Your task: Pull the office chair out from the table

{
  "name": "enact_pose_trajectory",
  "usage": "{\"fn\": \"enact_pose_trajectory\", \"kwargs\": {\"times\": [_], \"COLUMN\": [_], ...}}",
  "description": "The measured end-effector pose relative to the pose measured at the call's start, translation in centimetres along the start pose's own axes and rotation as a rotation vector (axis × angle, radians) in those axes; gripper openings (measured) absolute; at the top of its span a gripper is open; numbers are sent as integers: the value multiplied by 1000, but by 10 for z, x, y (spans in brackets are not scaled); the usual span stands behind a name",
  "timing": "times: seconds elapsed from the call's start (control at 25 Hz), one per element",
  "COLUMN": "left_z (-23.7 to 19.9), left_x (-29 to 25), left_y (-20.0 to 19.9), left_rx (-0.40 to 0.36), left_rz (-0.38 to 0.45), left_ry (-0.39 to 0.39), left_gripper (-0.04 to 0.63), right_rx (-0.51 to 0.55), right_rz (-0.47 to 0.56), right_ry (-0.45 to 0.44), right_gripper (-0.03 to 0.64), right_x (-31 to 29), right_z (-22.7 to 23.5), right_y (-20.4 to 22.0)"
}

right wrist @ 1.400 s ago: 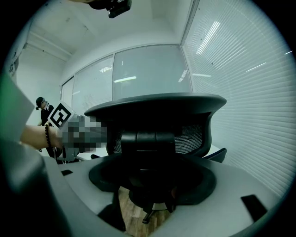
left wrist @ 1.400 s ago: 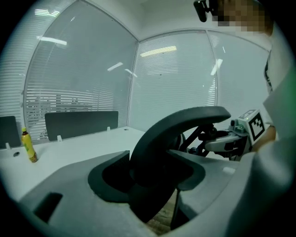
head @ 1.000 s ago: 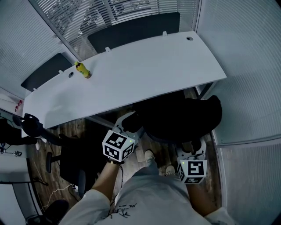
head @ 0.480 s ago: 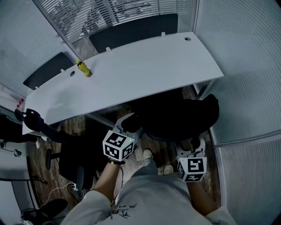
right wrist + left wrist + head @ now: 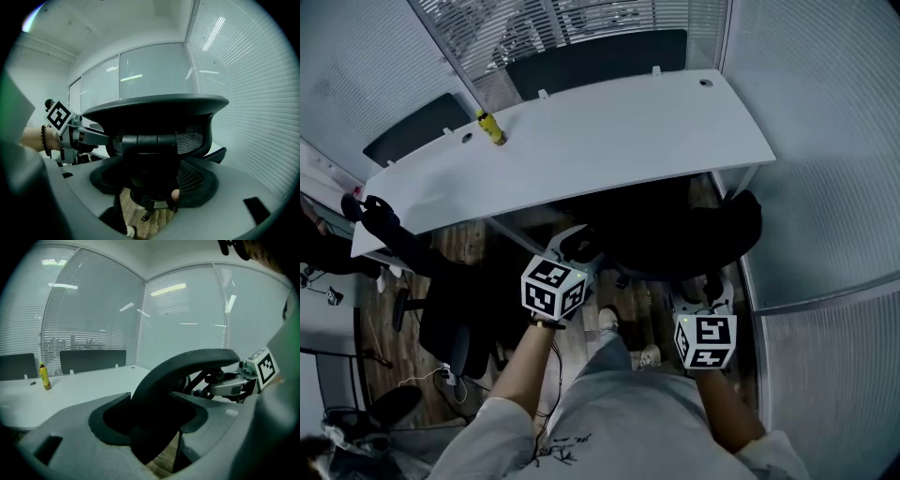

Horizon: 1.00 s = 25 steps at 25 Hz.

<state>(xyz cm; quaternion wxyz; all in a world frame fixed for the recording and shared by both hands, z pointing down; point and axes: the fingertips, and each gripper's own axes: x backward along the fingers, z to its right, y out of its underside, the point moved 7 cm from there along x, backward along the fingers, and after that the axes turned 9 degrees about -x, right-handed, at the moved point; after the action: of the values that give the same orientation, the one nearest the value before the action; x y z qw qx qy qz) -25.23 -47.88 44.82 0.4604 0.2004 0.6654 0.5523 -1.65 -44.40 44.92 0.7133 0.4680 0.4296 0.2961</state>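
Jaws of the left gripper (image 5: 577, 249) and right gripper (image 5: 705, 287) are both clamped on the back of the chair (image 5: 675, 239) (left at its rim, right near its middle). The chair sits partly under the table (image 5: 609, 131). A bottle (image 5: 491, 128) stands near the table's far edge.

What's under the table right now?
The black office chair sits partly under the table edge, with wood floor showing nearby. The table covers the chair's front and whatever lies further back.
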Motion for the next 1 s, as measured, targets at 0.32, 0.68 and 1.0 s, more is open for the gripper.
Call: {"fn": "enact_pose_trajectory", "kwargs": {"times": [0.32, 0.68, 1.0], "left_z": [22, 35, 41], "left_x": [10, 27, 49], "left_y": [1, 9, 17], "left_rx": [14, 22, 27], "left_rz": [-15, -15, -20], "left_ry": [-51, -79, -67], "left_gripper": [241, 241, 241], "right_rx": [15, 19, 23], "right_rz": [7, 13, 11], "right_ry": [-18, -27, -17], "right_gripper": [273, 273, 272], "right_x": [18, 34, 50], "right_z": [4, -5, -22], "right_y": [4, 12, 19]}}
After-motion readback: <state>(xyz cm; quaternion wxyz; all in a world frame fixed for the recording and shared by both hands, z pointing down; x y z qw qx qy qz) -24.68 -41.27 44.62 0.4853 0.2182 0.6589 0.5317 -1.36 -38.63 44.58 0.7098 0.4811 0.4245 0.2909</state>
